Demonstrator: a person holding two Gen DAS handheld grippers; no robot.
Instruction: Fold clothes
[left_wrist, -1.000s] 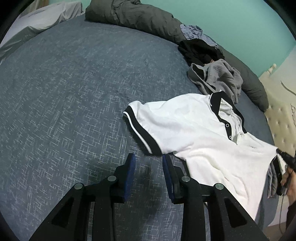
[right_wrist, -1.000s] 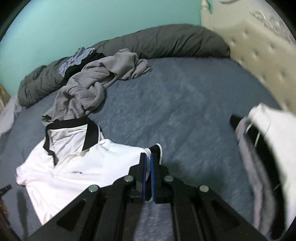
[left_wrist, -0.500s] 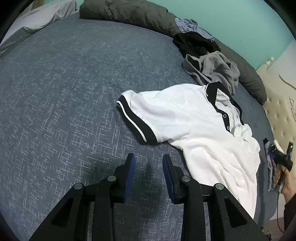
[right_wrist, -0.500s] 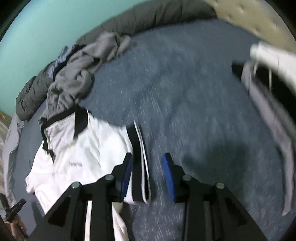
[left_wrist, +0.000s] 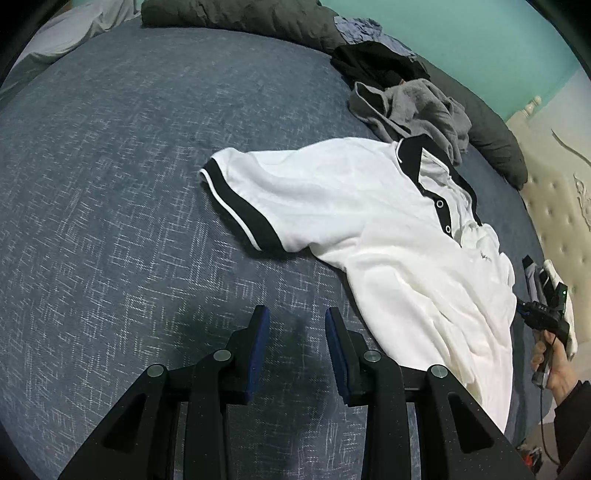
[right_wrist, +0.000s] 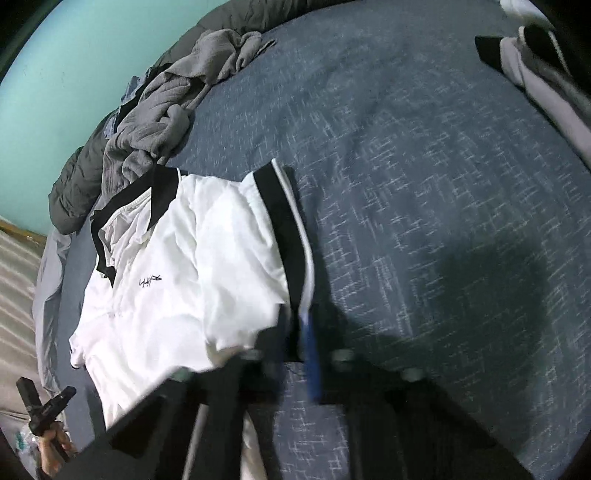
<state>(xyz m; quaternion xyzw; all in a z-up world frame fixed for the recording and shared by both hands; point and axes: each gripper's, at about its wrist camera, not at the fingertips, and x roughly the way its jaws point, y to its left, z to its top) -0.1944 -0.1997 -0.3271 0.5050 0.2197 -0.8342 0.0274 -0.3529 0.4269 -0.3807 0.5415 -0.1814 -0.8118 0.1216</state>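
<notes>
White polo shirt with black collar and cuffs (left_wrist: 369, 221): spread on your blue woven bedspread (left_wrist: 110, 184).
Left gripper (left_wrist: 297, 321): jaws apart, empty, shirt ahead-right.
Right gripper (right_wrist: 295, 332): blurred, straddling the sleeve cuff (right_wrist: 284, 229); grip unclear.

A white polo shirt (left_wrist: 369, 221) lies front-up and spread out on the blue-grey bedspread (left_wrist: 110, 184), with a black collar (left_wrist: 424, 155), a black button placket and a small dark logo on the chest. Each short sleeve ends in a black cuff edged with a thin white stripe. One sleeve (left_wrist: 240, 203) lies flat and stretched outward; the other sleeve (right_wrist: 284, 236) also lies extended, its cuff end blurred. The body is rumpled, with creases toward the hem. Just beyond the collar, touching it, a crumpled grey garment (left_wrist: 413, 107) lies in a heap, with a bunched black garment (left_wrist: 376, 62) behind it.
</notes>
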